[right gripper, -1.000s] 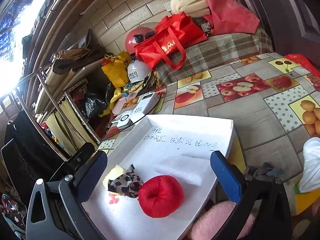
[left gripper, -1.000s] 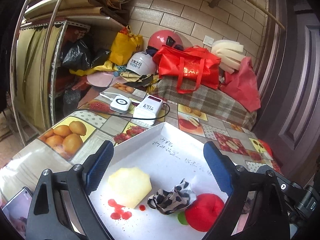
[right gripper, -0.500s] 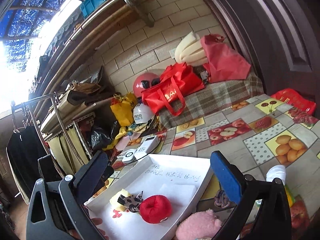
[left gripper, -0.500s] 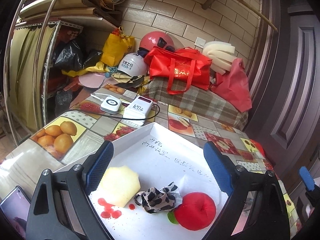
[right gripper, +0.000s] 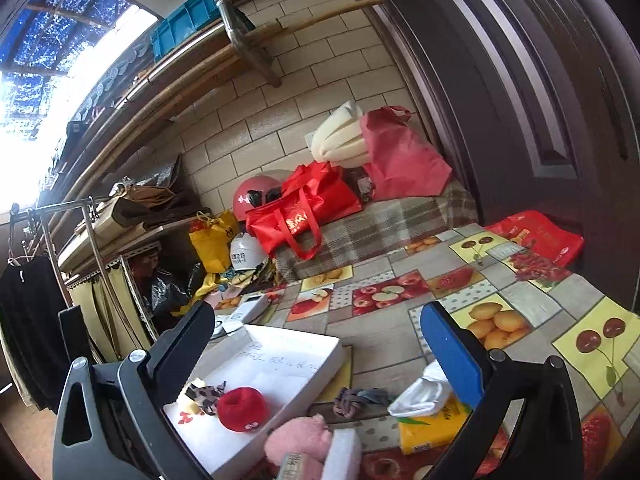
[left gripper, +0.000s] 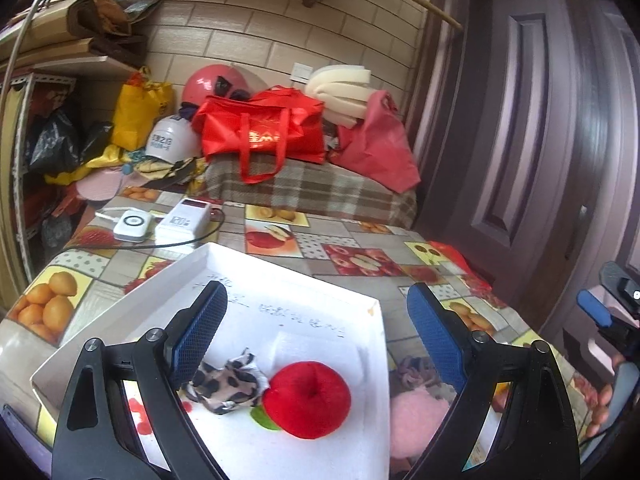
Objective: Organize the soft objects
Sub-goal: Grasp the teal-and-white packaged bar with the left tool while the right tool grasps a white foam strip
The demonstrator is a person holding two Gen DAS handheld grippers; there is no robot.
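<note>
Three soft things lie in the white tray (left gripper: 362, 316): a red plush apple (left gripper: 308, 398), a leopard-print scrunchie (left gripper: 226, 384), and a pale sponge (right gripper: 191, 398) largely hidden behind the left gripper (left gripper: 316, 334). One pink plush (right gripper: 298, 440) sits beside the tray, partly cut off. Both the left and the right gripper (right gripper: 316, 348) gape wide, empty.

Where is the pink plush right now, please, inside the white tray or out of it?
Out. The pink plush lies on the tablecloth beside the tray; the red apple is inside.
</note>
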